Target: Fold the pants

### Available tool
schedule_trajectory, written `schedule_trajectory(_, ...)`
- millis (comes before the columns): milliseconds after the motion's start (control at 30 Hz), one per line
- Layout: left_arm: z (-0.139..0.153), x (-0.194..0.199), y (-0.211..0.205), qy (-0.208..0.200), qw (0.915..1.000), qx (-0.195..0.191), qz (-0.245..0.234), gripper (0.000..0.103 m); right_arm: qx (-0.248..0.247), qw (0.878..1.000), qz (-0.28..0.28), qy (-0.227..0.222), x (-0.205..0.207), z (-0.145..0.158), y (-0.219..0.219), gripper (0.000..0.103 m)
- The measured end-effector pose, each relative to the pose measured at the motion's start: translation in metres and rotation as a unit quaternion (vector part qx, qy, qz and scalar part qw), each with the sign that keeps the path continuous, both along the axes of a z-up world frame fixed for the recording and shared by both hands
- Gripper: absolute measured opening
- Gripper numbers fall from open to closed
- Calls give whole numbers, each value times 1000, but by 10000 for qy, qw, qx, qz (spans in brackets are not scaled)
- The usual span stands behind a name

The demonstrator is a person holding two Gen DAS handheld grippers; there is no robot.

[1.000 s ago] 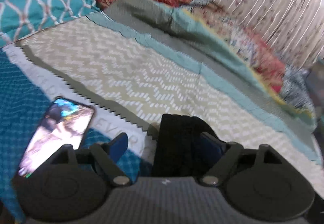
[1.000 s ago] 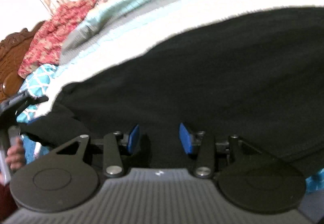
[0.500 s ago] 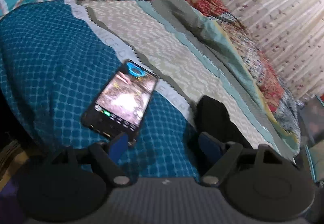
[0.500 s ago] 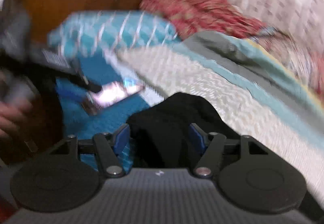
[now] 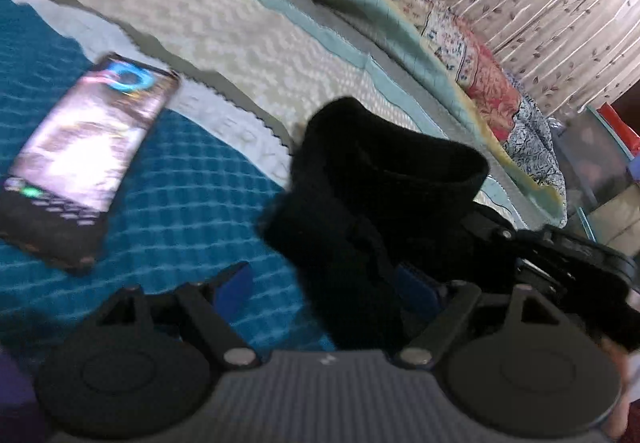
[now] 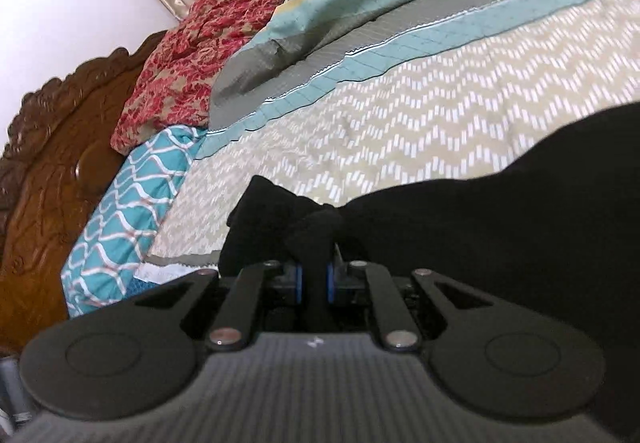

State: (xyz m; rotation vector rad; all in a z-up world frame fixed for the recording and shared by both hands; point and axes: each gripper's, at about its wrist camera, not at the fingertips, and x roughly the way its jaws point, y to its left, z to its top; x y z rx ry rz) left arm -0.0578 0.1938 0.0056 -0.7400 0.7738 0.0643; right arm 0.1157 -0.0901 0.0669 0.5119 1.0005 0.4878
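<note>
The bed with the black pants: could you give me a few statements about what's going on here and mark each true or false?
1. The right gripper pinches a bunch of the black pants. True; its jaws are closing on the fabric.
2. The left gripper is clamped shut. False: its jaws stand wide apart.
3. A lit phone lies on the blue cover. True.
4. The pants are red. False: they are black.
5. The headboard is carved brown wood. True.

Phone (image 5: 86, 159) left of pants (image 5: 380, 195)
</note>
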Motion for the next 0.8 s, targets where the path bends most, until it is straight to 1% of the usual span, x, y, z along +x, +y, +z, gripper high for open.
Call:
schedule_trajectory(33, -2, 6, -1, -46, 10000, -46, -17, 79, 34, 10000, 31, 8, -1, 1, 1, 13)
schedule_trajectory(67, -4, 12, -2, -104, 9999, -112, -45, 60, 44, 10000, 88, -1, -2, 4, 3, 13)
schedule_trajectory(100, -6, 16, -2, -42, 9999, -132, -52, 32, 51, 9998, 174, -20, -3, 7, 7, 13)
schedule_trajectory(133, -9, 19, -2, 62, 9998, -160, -48, 25, 66, 9996, 261, -47, -4, 10, 10, 13)
schedule_trajectory(167, -11, 17, 0, 69, 9996, -266, -19, 17, 105, 9991, 388, -98, -6, 14, 15, 13)
schedule_trajectory(200, -11, 10, 3, 24, 9994, -337, 64, 16, 153, 9984, 517, -156, -8, 16, 20, 13)
schedule_trajectory(267, -5, -7, 8, -27, 9994, -277, 199, 16, 211, 9959, 832, -295, -14, 18, 35, 14)
schedule_trajectory(333, -2, -30, 14, -141, 9988, -345, 326, 16, 205, 9926, 1139, -374, -23, 19, 47, 14)
schedule_trajectory(400, -8, -46, 18, -88, 9979, -455, 455, 15, 127, 9885, 1459, -368, -32, 14, 63, 14)
schedule_trajectory(467, -16, -51, 19, 8, 9978, -425, 515, 14, -44, 9832, 1806, -273, -42, 1, 78, 16)
schedule_trajectory(533, -19, -52, 23, 95, 9967, -573, 559, 14, -478, 9763, 2107, -157, -52, -18, 95, 19)
schedule_trajectory(600, -17, -54, 28, 148, 9961, -666, 559, 15, -703, 9739, 2141, -291, -61, -27, 99, 22)
schedule_trajectory(633, -14, -55, 29, 130, 9961, -674, 552, 17, -724, 9731, 2158, -358, -63, -26, 99, 24)
schedule_trajectory(667, -11, -58, 29, 78, 9962, -672, 557, 22, -778, 9703, 2251, -419, -63, -24, 100, 33)
schedule_trajectory(700, -6, -62, 29, 6, 9962, -624, 604, 31, -816, 9667, 2379, -478, -63, -21, 101, 42)
schedule_trajectory(767, 6, -71, 28, -169, 9962, -498, 698, 39, -945, 9618, 2486, -655, -66, -14, 104, 44)
schedule_trajectory(800, 12, -75, 28, -256, 9958, -459, 748, 39, -990, 9603, 2495, -754, -69, -10, 104, 45)
